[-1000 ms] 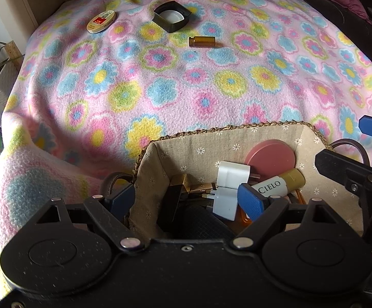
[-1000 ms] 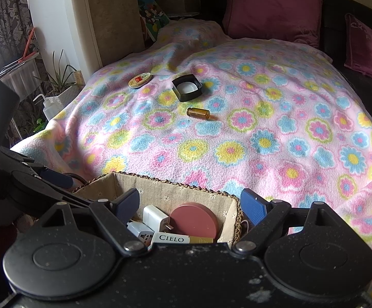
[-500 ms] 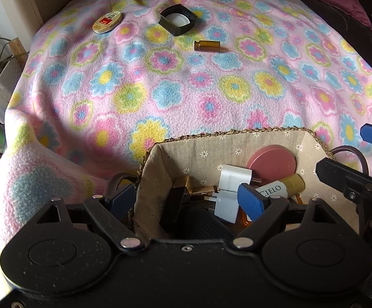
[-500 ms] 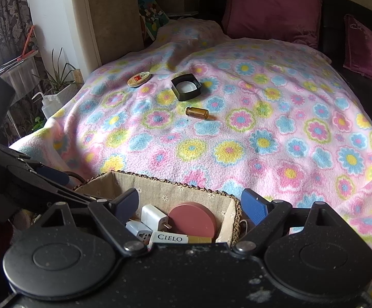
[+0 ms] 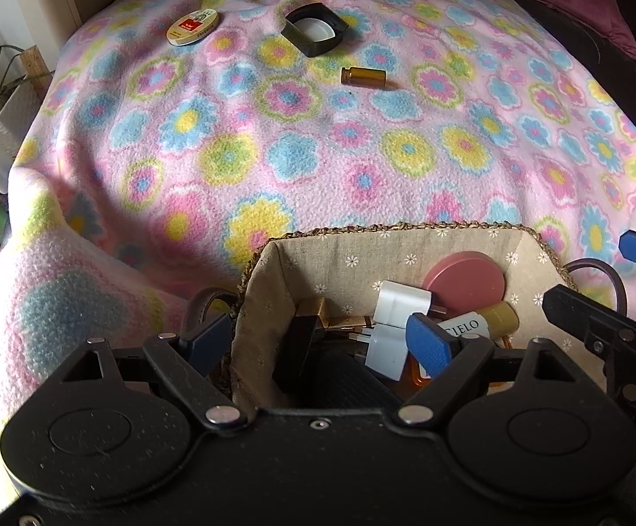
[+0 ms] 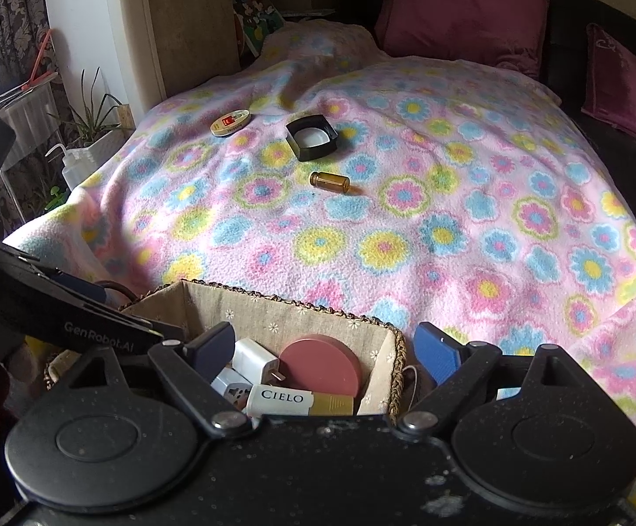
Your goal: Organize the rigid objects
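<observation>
Left wrist view: the left gripper [image 5: 320, 335] hangs over the near end of the fabric-lined basket [image 5: 405, 241], its tongs wide and straddling the left wall, pressing on nothing. Inside, toward three o'clock, lie a pink disc [image 5: 464, 280], white plug adapters [image 5: 394, 326] and a tube marked CIELO [image 5: 480, 322]. On the flowered blanket [image 5: 318, 149] at about twelve o'clock wait an amber vial [image 5: 363, 76], a black square holder [image 5: 314, 28] and, toward eleven o'clock, a round tin [image 5: 193, 26]. Against a second ago the view has only rolled slightly; nothing in the basket has shifted.

Right wrist view: the right gripper [image 6: 324, 348] straddles the basket's right wall, and its tongs have just been opening a little further, with no loose item between them. The three loose items lie well apart from the basket, around twelve o'clock.

In my judgement a drop-off is finished, and three pieces remain to be fetched, the vial being nearest.
</observation>
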A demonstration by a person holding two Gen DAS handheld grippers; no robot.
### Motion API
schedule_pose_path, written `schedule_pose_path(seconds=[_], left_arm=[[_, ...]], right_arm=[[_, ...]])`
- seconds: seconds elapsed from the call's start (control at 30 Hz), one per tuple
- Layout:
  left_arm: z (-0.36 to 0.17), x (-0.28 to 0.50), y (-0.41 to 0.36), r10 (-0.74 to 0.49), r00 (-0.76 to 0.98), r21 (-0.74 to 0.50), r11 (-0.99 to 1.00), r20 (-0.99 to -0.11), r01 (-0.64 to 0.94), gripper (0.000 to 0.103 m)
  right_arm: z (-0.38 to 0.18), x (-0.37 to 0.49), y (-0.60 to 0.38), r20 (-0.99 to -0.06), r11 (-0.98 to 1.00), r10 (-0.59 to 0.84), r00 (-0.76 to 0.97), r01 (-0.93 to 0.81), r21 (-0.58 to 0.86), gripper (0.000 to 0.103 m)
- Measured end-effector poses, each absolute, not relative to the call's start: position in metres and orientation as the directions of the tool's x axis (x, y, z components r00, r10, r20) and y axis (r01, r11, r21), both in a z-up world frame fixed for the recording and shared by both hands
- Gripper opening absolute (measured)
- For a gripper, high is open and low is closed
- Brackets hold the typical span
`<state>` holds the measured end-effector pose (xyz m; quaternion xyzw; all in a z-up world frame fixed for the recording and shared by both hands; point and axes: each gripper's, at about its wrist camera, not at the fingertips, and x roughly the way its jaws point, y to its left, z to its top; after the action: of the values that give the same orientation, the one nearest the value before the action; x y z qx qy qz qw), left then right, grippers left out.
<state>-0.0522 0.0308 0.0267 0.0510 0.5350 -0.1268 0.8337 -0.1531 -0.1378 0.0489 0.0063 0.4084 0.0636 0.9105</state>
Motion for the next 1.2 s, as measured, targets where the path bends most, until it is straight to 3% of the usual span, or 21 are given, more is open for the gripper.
schedule_pose_path(seconds=[0.67,0.87,1.0,1.2], left_arm=[[0.036,-0.027,0.044,-0.213,0.380,-0.151,0.971,-0.900,0.185,0.083],[0.055,0.026,0.057,-0.228,0.444,-0.175,0.972,-0.867,0.157,0.084],[0.055,0.072,0.057,-0.187,0.521,-0.118,0.980,-0.833,0.163,0.084],[0.037,0.135,0.041,-0.245,0.583,-0.100,0.958,-0.775,0.270,0.084]], right_arm=[[0.032,-0.123,-0.134,-0.847,0.997,0.067,0.527,-0.074,0.033,0.091],[0.043,-0.094,-0.131,-0.843,0.996,0.064,0.534,-0.092,0.017,0.091],[0.046,-0.057,-0.135,-0.838,0.996,0.088,0.538,-0.048,0.074,0.091],[0.027,0.006,-0.131,-0.831,0.997,0.039,0.555,0.029,0.065,0.090]])
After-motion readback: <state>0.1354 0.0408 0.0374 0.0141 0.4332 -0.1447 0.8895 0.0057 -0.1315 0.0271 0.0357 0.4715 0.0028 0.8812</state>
